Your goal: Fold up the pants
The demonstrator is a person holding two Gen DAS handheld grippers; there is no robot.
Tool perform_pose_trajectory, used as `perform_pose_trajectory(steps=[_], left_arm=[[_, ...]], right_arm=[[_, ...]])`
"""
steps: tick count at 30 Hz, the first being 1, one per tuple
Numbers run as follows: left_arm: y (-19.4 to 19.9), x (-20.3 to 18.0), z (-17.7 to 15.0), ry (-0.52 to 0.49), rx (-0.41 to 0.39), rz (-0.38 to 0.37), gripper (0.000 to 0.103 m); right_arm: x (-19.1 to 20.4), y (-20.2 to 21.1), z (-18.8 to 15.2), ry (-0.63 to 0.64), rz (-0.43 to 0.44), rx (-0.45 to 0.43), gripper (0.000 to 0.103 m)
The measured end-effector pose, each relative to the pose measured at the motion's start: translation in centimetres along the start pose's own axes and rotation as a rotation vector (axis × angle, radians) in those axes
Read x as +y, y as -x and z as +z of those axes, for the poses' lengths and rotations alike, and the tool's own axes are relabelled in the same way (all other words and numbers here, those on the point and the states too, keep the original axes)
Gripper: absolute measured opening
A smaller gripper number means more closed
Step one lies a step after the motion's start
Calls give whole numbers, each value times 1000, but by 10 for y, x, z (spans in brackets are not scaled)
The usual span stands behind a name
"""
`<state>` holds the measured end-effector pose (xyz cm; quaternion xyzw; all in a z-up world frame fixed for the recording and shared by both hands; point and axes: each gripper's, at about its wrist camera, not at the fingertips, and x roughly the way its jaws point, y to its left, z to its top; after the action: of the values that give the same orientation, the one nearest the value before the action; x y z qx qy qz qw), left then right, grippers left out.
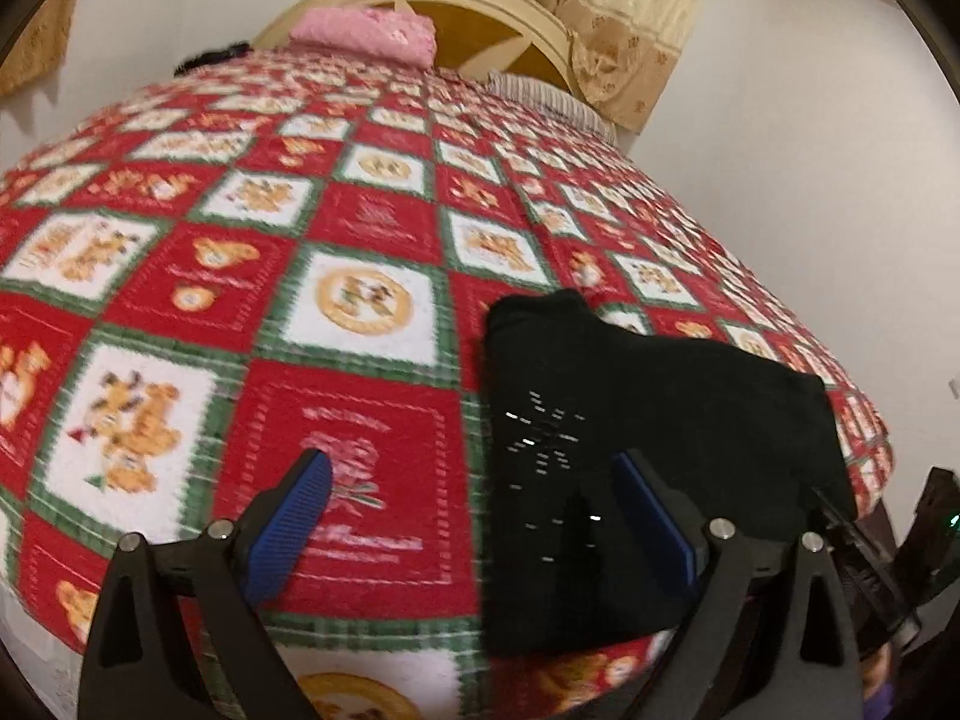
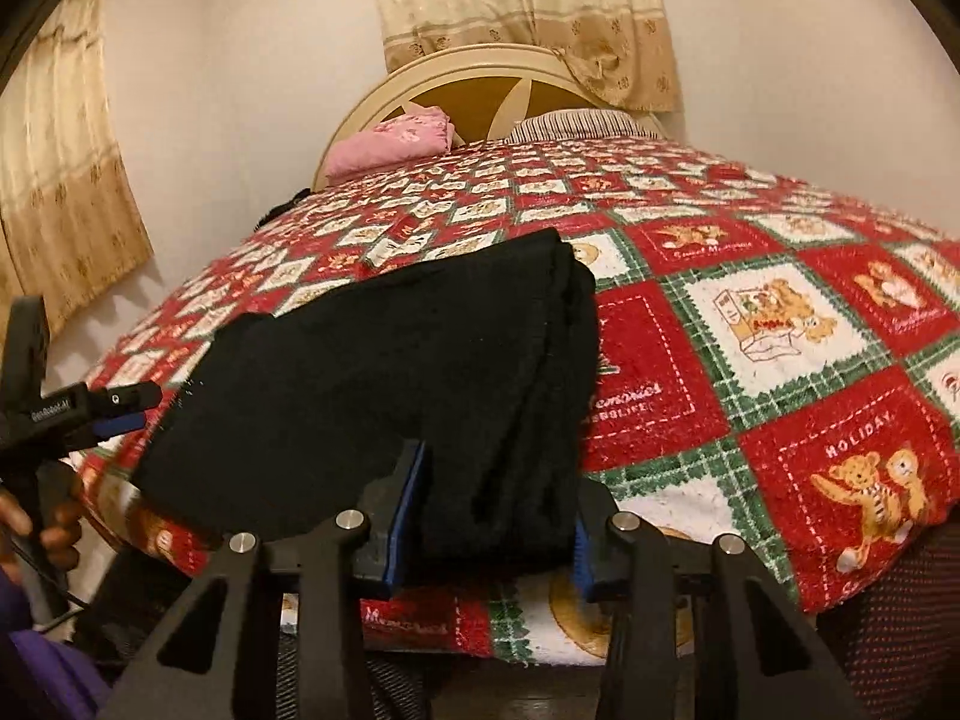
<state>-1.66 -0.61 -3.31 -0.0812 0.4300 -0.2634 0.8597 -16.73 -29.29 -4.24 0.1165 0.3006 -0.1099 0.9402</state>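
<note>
Black pants (image 1: pixel 648 420) lie folded into a thick stack near the front edge of a bed with a red, green and white Christmas blanket (image 1: pixel 360 222). My left gripper (image 1: pixel 474 468) is open just above the blanket; its right finger hangs over the pants' left part, its left finger over bare blanket. In the right wrist view the pants (image 2: pixel 384 372) fill the middle. My right gripper (image 2: pixel 498 480) has its jaws apart around the pants' near right edge, cloth between the blue pads; they do not clearly pinch it. The left gripper (image 2: pixel 129 408) shows beside the pants' left corner.
A folded pink cloth (image 2: pixel 396 141) and a striped pillow (image 2: pixel 576 120) lie at the headboard (image 2: pixel 480 78). Beige curtains (image 2: pixel 522 6) hang behind and at left. The bed's front edge and a dark floor are just below the grippers. A hand (image 2: pixel 42 522) holds the left gripper.
</note>
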Motion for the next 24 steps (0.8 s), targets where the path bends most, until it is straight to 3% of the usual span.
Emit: perform_pose_trajectory(steps=[5,8,10,12,18,24], left_arm=[[-15,-32,-9,-139,33,65,92],[-17,-40,-11,-161,36,76,78],[-17,-41,-11,-153,48,56,62],[-15,-42,-11,-150,54,50,55],[-12,-58,-14,-221,29,122,17],[-14,-66,-13,-269,21,174,13]], right_arm=[[-7,0,-1,-35,24,5,42],[-5,0,-2,-28,18,2,42],[-5,0,-2,-30,17,2,42],[-4,0,-2,-31,15,3,42],[-1,0,-2,-25,-2,0,42],[9,3,-3,12,-46,-12,42]])
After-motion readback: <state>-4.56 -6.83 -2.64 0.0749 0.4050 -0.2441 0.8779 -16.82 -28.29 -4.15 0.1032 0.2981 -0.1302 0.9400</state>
